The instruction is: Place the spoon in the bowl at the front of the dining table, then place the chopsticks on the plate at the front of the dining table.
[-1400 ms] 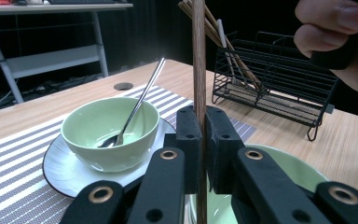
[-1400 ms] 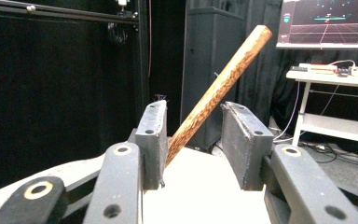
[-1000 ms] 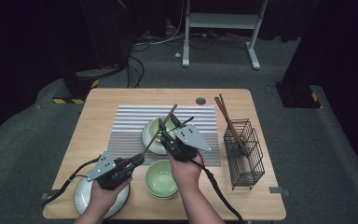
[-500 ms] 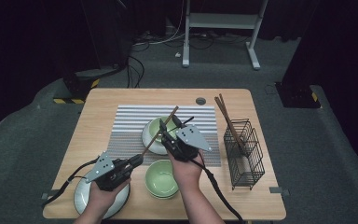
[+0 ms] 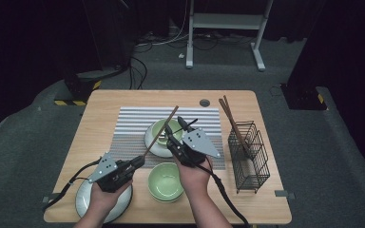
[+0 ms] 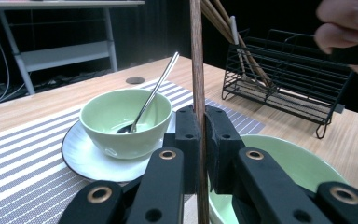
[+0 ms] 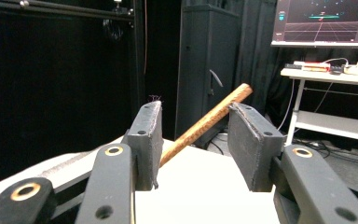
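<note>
While left claw (image 5: 140, 161) grips one chopstick (image 5: 161, 131), two bowls (image 5: 165, 181)

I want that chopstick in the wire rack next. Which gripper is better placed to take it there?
Probably the right gripper: its open fingers already flank the chopstick, and it sits nearer the rack. The left gripper holds the chopstick, farther off.

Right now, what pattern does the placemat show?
Grey and white stripes on the placemat, clearest in the high view.

Dark room, grey floor (image 5: 313, 156), white stand (image 5: 225, 21)
</note>
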### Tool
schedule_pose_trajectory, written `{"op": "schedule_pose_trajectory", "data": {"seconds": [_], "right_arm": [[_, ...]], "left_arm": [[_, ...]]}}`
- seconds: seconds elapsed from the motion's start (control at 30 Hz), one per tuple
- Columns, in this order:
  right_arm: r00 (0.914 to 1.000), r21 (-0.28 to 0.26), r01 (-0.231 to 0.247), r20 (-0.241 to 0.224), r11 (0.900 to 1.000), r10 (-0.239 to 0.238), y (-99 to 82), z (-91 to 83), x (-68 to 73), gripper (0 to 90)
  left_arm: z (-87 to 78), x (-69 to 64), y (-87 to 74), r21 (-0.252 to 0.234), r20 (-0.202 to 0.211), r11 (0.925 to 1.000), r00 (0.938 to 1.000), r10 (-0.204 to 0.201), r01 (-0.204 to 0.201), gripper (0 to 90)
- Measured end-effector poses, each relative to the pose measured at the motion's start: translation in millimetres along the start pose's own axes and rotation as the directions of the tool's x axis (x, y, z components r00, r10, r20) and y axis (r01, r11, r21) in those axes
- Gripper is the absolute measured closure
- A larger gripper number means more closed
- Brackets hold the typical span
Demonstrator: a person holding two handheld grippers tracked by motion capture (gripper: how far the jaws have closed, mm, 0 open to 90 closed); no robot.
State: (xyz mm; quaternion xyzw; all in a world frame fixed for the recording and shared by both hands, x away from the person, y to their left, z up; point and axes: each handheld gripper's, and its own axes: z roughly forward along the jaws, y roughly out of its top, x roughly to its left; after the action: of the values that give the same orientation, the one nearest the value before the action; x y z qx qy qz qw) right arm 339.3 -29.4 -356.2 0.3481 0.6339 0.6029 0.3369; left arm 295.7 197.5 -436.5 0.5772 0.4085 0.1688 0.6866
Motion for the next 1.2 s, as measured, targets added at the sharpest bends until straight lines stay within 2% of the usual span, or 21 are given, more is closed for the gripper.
{"op": "schedule_pose_trajectory", "data": {"seconds": [0.47,0.73,0.87,1.03,1.2], "right_arm": [[0.9999,0.053,0.013,0.004,0.9985,-0.014,-21.7,-20.8,-16.8,57.9],[0.9992,0.108,0.036,0.013,0.9935,-0.038,-48.1,-39.4,-29.1,55.0],[0.9988,0.12,0.042,0.021,0.9919,-0.045,-56.8,-44.8,-30.8,53.4],[0.998,0.157,0.051,0.027,0.9862,-0.056,-77.0,-51.5,-34.4,50.6],[0.9976,0.171,0.055,0.033,0.9836,-0.062,-86.8,-56.9,-36.7,49.9]], "left_arm": [[-1.1,13.5,9.2,0.002,-0.08,1.0,0.9968,-0.003,0.004,84.1],[2.7,22.0,9.3,0.021,-0.13,0.9997,0.9914,-0.008,0.011,84.1],[4.9,23.9,9.8,0.026,-0.142,0.9996,0.9899,-0.007,0.011,84.1],[8.5,27.1,11.0,0.032,-0.158,0.9993,0.9872,-0.016,0.021,84.1],[11.0,29.0,13.5,0.044,-0.171,0.9988,0.9851,-0.015,0.022,84.2]]}}
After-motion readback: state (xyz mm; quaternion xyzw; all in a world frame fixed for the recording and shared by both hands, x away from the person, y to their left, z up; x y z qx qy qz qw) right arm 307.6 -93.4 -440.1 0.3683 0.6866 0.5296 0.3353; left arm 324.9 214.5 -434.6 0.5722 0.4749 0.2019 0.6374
